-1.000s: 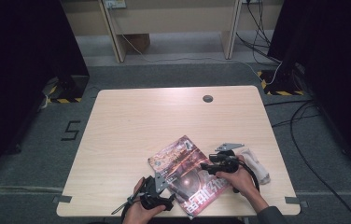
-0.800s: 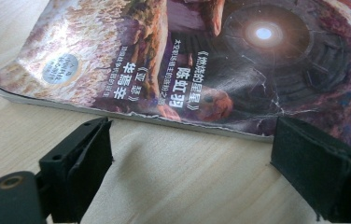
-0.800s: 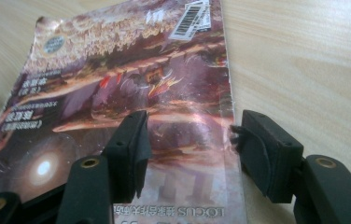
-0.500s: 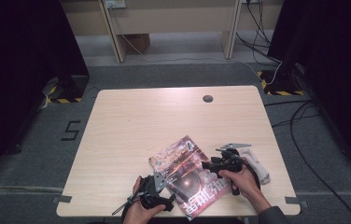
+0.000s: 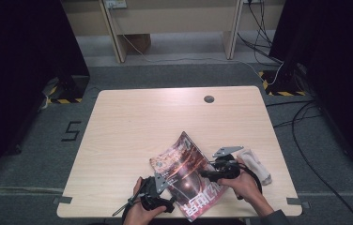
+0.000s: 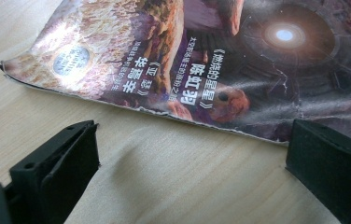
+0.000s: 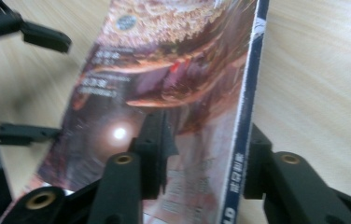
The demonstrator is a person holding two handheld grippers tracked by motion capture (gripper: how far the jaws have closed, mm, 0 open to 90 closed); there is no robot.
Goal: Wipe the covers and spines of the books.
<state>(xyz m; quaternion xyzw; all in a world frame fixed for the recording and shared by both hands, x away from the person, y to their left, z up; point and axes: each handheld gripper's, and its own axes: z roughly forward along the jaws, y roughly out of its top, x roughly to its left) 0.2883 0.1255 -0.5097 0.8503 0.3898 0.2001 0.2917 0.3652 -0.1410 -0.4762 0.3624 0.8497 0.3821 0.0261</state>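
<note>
- High view: the magazine [image 5: 188,176] lies near the table's [image 5: 132,126] front edge, toward five o'clock, tilted, between your two hands.
- Your right gripper [image 5: 212,174] has just been closing, with the spine edge between its jaws; in the right gripper view one jaw sits on the cover [image 7: 164,84] and the other behind the blue spine [image 7: 246,116], and that side looks lifted off the wood. Whether the pads truly pinch yet is hard to tell through the blur.
- Your left gripper [image 6: 187,186] stands wide apart and holds nothing, just short of the worn page edge [image 6: 117,100] at its twelve o'clock.
- Expect a light, floppy thing with a glossy, slippery cover (the corners are already frayed). Held by one edge it will likely sag and fan open.
- Take hold at the spine, where it is stiffest, and support the loose edge with the left.
- A white object [image 5: 257,161] lies at three o'clock of the magazine.
</note>
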